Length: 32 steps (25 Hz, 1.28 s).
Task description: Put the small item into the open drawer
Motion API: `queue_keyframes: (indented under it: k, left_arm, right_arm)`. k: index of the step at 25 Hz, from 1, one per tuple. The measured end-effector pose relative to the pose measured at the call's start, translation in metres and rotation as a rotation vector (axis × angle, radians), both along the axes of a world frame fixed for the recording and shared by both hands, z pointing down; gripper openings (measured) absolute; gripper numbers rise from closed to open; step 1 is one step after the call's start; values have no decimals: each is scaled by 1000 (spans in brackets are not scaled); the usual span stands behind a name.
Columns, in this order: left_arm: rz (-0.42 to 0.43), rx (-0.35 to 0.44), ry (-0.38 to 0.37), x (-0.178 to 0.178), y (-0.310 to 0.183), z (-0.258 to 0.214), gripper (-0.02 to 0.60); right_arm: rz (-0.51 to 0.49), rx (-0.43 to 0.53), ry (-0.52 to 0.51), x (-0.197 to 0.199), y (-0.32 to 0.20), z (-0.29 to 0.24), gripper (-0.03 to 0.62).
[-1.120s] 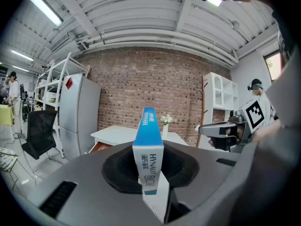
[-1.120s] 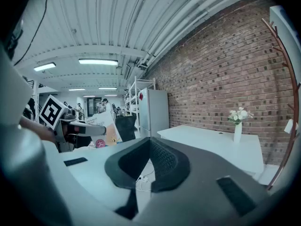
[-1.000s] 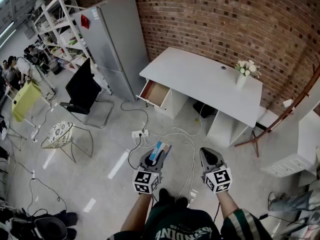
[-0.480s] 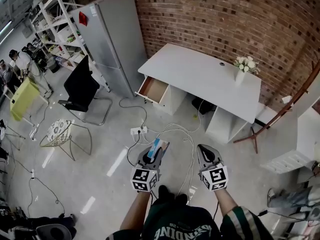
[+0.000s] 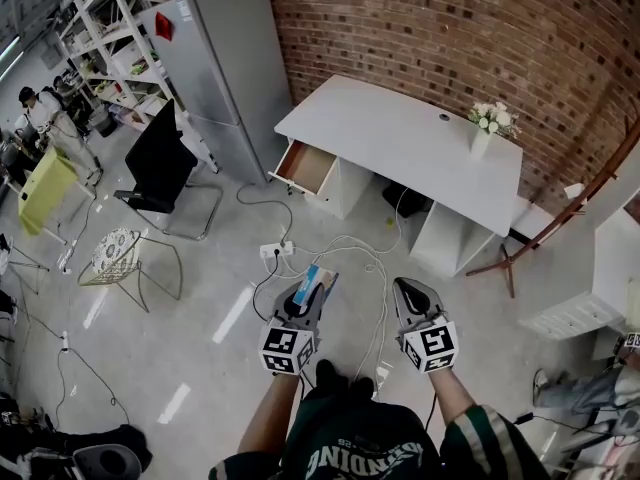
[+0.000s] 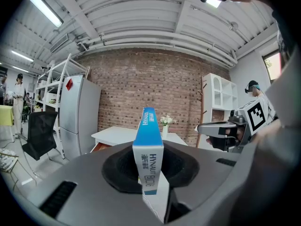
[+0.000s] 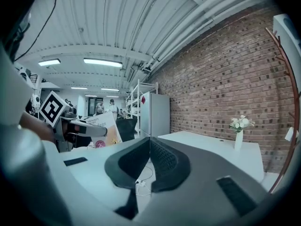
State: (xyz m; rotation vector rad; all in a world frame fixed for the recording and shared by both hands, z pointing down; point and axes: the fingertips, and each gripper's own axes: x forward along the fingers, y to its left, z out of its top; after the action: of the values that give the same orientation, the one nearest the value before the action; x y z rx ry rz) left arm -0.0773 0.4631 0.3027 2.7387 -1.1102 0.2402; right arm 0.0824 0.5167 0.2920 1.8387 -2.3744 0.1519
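My left gripper [image 5: 305,303] is shut on a small blue and white box [image 5: 317,284], which stands on edge between the jaws in the left gripper view, box [image 6: 148,149]. My right gripper [image 5: 411,300] is shut with nothing between its jaws, right gripper [image 7: 149,159]. Both are held over the floor, well short of the white desk [image 5: 400,148]. The desk's open wooden drawer [image 5: 308,168] sticks out at its left end, empty as far as I can see.
A grey fridge [image 5: 215,63] stands left of the desk against the brick wall. A black chair [image 5: 160,168] and a wire stool [image 5: 120,258] are at the left. Cables and a power strip [image 5: 277,251] lie on the floor ahead. A flower vase [image 5: 485,133] stands on the desk.
The desk and drawer have shifted slightly up and away in the head view as I move; both grippers keep their places and the box stays held.
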Motion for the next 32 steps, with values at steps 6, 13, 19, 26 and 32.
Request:
queue_keyframes:
  k: [6,13,19,26,32]
  left_arm:
    - [0,-3,-3,0,1,1,87]
    - [-11,-5,1,3,2,-1,87]
    - [-28,-22,1,0,-12,6,87]
    - [-45,-52,29,-2,-73,20,87]
    - [-36,-60,37,-5,-154,22,87]
  right_arm:
    - [3,6,-3,0,-1,-2,23]
    - [1,1,-12,5,-3,-2,23]
    - [-7,-14,-18,5,-19,2,23]
    - [-18,-31,-6,3,-75,7,23]
    - [-16,-38,3,-3,-155,3,23]
